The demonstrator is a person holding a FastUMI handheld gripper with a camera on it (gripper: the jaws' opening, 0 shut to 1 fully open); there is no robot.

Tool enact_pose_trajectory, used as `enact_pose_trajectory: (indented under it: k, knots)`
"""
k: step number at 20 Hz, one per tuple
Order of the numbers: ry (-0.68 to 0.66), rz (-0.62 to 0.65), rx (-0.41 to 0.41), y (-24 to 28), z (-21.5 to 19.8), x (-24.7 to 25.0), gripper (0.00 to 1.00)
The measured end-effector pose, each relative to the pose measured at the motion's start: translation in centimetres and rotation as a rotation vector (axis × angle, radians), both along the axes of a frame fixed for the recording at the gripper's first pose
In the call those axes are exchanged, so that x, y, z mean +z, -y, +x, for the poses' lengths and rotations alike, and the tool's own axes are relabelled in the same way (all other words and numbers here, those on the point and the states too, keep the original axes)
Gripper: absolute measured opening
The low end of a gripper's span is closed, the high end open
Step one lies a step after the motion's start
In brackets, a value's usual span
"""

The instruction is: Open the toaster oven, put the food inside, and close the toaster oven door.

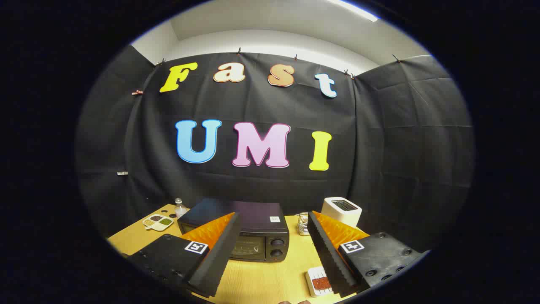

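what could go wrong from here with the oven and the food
The toaster oven door looks shut, and the gripper hangs well above the table with fingers spread wide, holding nothing.

1. A wire basket stands close beside the oven; swinging in for the door may knock it.
2. The food tray lies near the table's front edge, partly behind one finger, so a clumsy grab might push it off.

Toaster oven (253, 228): black. Table (261, 278): light wood grain. Toaster (341, 210): white. Food (321, 283): reddish-brown, on white tray (314, 291). Gripper (276, 253) apart: b/w square markers.
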State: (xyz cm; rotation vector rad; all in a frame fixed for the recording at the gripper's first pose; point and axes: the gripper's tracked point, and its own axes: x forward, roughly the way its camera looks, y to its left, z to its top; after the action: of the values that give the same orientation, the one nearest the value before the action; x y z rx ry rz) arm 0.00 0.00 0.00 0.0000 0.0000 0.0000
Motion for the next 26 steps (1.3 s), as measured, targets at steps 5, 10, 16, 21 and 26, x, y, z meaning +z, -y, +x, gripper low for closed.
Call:
enact_pose_trajectory:
  k: [5, 10, 16, 21, 26]
  knots:
    - [0.007, -0.007, 0.038, -1.8, -0.2, 0.1, 0.97]
    - [-0.016, 0.001, 0.062, -2.8, -0.3, -0.8, 0.97]
    - [-0.043, 0.003, 0.082, -3.8, -0.2, -1.9, 0.97]
    - [-0.062, 0.002, 0.098, -4.6, 0.8, -2.6, 0.97]
    - [-0.129, 0.019, 0.121, -6.6, 3.9, -4.6, 0.97]
